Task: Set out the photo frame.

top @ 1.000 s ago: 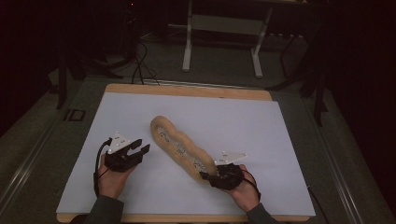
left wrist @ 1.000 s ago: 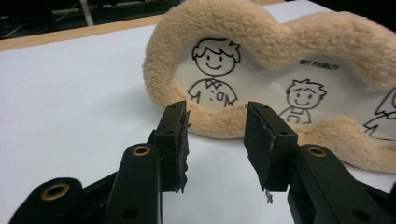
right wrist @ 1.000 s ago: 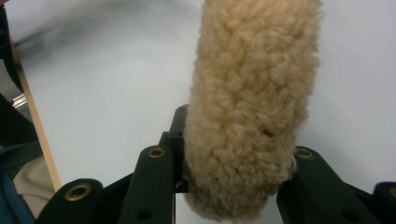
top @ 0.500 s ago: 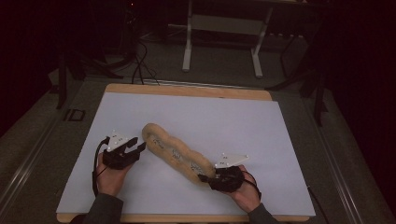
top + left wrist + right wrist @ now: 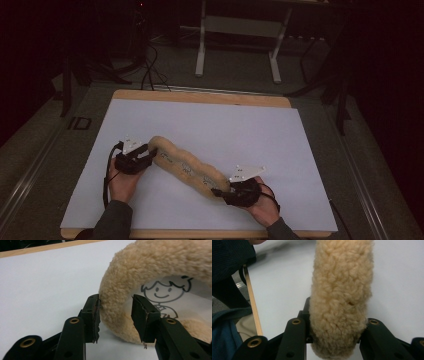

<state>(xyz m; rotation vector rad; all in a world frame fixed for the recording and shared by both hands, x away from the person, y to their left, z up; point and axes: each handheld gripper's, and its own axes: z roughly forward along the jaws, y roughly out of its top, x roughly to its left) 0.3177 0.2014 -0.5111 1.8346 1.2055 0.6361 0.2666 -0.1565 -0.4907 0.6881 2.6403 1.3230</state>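
Note:
A long tan fleecy plush piece [image 5: 185, 167] lies aslant on the white sheet [image 5: 225, 120], bent and curled on its edge. Its pale inner face carries a drawn cartoon figure [image 5: 162, 292]. My left gripper [image 5: 149, 156] holds the far left end. In the left gripper view the jaws [image 5: 115, 312] pinch the fleecy rim [image 5: 150, 262], which narrows between the pads. My right gripper [image 5: 220, 192] is shut on the near right end. In the right gripper view the plush [image 5: 339, 290] rises straight out from between the jaws [image 5: 334, 340] and hides their tips.
The white sheet covers a wooden board whose edge [image 5: 200, 97] shows at the back. Behind the board stand a white table frame [image 5: 201, 50] and floor cables [image 5: 150, 75]. A dark sleeve [image 5: 229, 260] fills the left of the right gripper view.
The plush's far end has swung left and nearer, so the piece went from flat and straight to bent and curled. The left gripper shifted a little; the right hand kept still.

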